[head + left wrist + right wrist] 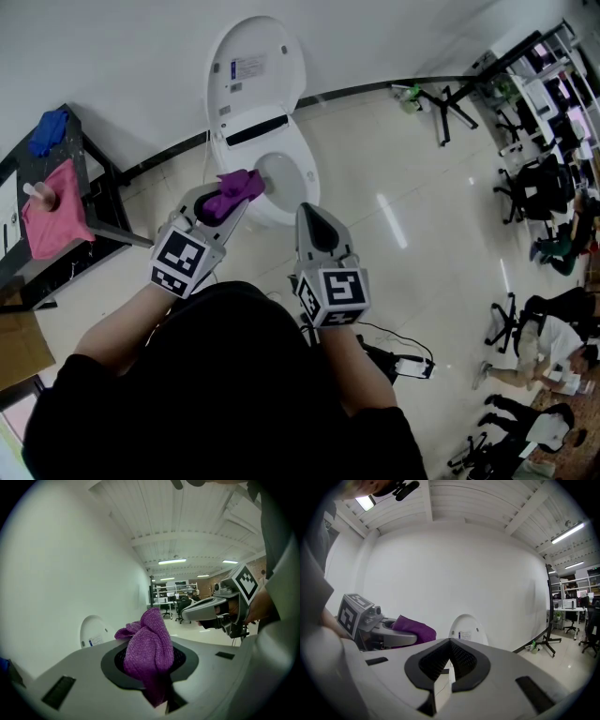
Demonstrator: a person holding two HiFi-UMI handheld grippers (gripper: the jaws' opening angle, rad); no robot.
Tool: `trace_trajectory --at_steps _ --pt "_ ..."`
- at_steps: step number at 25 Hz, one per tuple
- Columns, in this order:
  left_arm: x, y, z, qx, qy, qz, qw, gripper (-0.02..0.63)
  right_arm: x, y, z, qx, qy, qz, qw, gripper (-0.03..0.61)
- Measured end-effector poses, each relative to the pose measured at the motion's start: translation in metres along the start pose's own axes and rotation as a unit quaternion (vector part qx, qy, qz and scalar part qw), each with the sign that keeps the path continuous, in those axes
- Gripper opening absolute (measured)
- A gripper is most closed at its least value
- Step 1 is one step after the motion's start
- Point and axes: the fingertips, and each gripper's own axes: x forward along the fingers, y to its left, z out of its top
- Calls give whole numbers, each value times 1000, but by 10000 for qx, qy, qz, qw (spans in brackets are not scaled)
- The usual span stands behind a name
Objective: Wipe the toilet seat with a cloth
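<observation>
A white toilet stands against the wall, its lid [253,66] raised and the seat [298,161] down around the bowl. My left gripper [242,195] is shut on a bunched purple cloth [234,190], held just above the seat's near left rim. In the left gripper view the cloth [149,651] bulges out between the jaws, and the lid [93,631] shows behind. My right gripper [311,225] hangs beside it, near the front of the bowl, shut with nothing in it. In the right gripper view its pads [461,660] meet at the tip, with the lid [466,629] beyond them.
A black table [92,164] at the left carries a pink cloth [52,220] and a blue cloth [47,131]. A cardboard box [19,347] sits below it. A tripod stand [448,101], office chairs [530,192] and people [548,342] fill the right. A cable and a device [405,364] lie by my feet.
</observation>
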Motion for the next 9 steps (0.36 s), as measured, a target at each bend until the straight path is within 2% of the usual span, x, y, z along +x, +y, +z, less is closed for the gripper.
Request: trace_trajectory --at_steps 9 --pt "0 -2 0 19 -1 -11 10000 89 -1 0 1 -28 -26 0 10000 14"
